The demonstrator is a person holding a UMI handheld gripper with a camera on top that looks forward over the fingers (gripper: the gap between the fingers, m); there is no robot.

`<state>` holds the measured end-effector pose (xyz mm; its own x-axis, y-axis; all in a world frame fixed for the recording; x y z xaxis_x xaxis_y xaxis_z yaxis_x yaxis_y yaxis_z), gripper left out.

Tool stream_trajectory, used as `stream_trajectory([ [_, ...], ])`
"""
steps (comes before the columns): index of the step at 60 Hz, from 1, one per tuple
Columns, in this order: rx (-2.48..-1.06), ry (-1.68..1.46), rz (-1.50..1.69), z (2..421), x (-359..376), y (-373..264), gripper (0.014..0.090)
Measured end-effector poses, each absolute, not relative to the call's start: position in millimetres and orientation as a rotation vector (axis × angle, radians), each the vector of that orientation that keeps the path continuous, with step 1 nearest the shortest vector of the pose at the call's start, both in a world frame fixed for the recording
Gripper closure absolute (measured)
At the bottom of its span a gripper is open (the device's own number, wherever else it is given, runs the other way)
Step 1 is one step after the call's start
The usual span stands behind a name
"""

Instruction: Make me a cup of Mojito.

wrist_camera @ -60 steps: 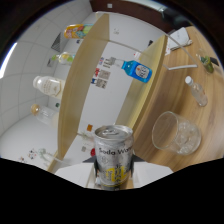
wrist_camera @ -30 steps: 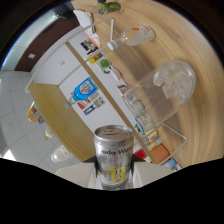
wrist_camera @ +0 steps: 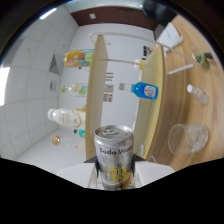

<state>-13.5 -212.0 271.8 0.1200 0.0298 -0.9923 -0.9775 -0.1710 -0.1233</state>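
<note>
The fingers point(wrist_camera: 114, 172) are clamped on a soda can point(wrist_camera: 114, 156), which sits upright between them with its closed top and pull tab showing. The view is tilted, so the wooden surface point(wrist_camera: 187, 100) runs up the right side. On it, just beside the can, an empty clear glass point(wrist_camera: 187, 138) stands with open wood all round it. Further along lie a small clear bottle point(wrist_camera: 197, 94), a white straw-like stick point(wrist_camera: 180, 68) and a paper sheet point(wrist_camera: 172, 35), all well apart. A blue-labelled bottle point(wrist_camera: 145, 90) stands at the surface's edge beyond the can. A wooden panel point(wrist_camera: 96, 95) parallel to that edge carries a white bottle point(wrist_camera: 65, 118), a yellow-orange item point(wrist_camera: 77, 58) and a greenish one point(wrist_camera: 75, 90). White tiled wall point(wrist_camera: 30, 85) lies beyond, with a dark band point(wrist_camera: 115, 17) at its far end.
</note>
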Motion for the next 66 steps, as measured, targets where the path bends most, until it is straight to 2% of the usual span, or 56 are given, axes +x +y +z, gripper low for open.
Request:
stream_trajectory([
  [9,-1.508,0.616,0.793,291.8,-19.5,-209.4,0.0531],
  [14,-1.553,0.423,0.587,289.1,-29.8,-206.2,0.0532],
  [20,-1.592,0.256,0.394,270.1,-43.4,-198.8,0.0536],
  [27,-1.659,0.109,0.272,226.9,-61.1,-191.3,0.0536],
  [42,-1.807,-0.001,0.191,136.0,-79.1,-183.6,0.0536],
  [66,-1.903,-0.013,0.156,85.3,-89.5,-182.3,0.0536],
])
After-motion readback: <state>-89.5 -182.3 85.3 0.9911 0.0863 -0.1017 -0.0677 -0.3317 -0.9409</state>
